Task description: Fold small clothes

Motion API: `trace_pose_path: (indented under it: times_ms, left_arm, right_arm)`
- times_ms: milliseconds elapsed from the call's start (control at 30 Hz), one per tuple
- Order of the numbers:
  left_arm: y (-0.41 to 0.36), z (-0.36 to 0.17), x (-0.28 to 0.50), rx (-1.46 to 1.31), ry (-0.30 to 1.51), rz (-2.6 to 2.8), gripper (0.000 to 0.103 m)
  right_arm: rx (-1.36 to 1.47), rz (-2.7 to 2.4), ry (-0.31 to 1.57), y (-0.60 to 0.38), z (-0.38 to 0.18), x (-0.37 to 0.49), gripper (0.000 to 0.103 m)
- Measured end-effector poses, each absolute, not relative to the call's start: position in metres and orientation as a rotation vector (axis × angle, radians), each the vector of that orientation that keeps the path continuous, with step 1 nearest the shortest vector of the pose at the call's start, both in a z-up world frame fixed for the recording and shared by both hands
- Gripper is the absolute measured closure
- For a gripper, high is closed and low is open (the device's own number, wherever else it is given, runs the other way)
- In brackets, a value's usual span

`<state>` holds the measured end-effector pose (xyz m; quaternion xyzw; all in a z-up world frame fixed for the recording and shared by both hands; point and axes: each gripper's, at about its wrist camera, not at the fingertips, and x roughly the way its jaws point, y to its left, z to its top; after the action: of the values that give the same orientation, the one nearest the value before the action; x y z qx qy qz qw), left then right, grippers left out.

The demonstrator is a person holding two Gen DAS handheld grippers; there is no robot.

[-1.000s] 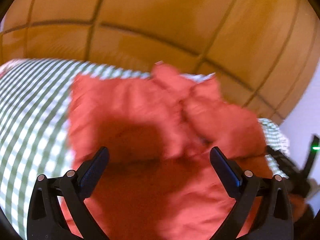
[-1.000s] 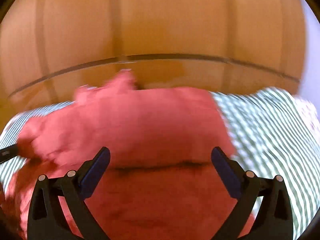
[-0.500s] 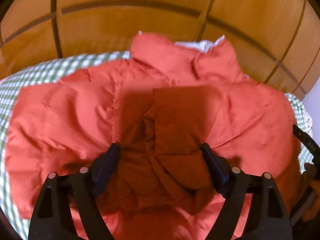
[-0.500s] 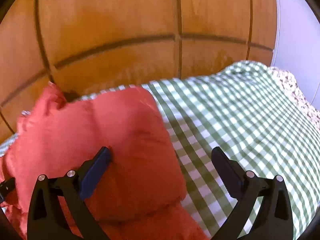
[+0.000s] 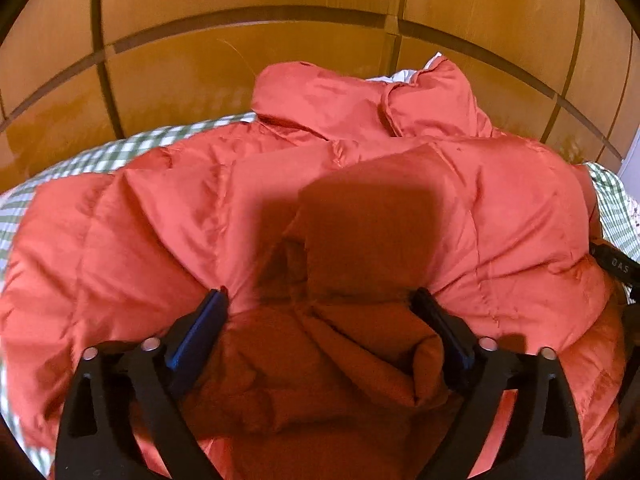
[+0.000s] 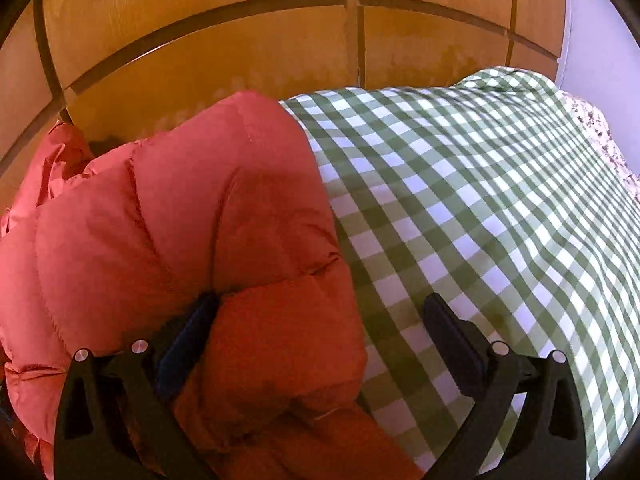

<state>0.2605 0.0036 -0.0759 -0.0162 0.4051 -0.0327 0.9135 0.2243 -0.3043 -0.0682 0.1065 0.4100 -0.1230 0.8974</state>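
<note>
The red puffer jacket [image 5: 320,184] lay bunched on the green checked bedcover [image 6: 480,208], its far end against the wooden panelling [image 5: 280,0]. The left gripper [image 5: 320,304] had just been opening; its jaws stood wide with crumpled jacket fabric between them, not pinched. The right gripper [image 6: 320,308] was also spread, straddling the jacket's right edge without clamping it. The step in hand looked like letting go after a fold. Next, likely, each gripper would need a fresh edge to pinch and carry over.
</note>
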Motion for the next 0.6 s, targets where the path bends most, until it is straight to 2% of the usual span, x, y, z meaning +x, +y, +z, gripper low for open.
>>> trace_pose_path:
  times_ms: [333,467,600]
  left_arm:
    - [0.013,-0.061,0.19,0.034,0.834,-0.076,0.004]
    - [0.019,-0.062,0.17,0.082,0.859,-0.045,0.004]
    - [0.044,-0.063,0.149,-0.011,0.896,-0.024,0.004]
  right_arm:
    - [0.222,-0.275,0.805,-0.299,-0.054,0.199,0.002]
    - [0.218,-0.262,0.859,-0.299,-0.045,0.185,0.002]
    - [0.194,-0.205,0.907,-0.299,-0.033,0.156,0.002]
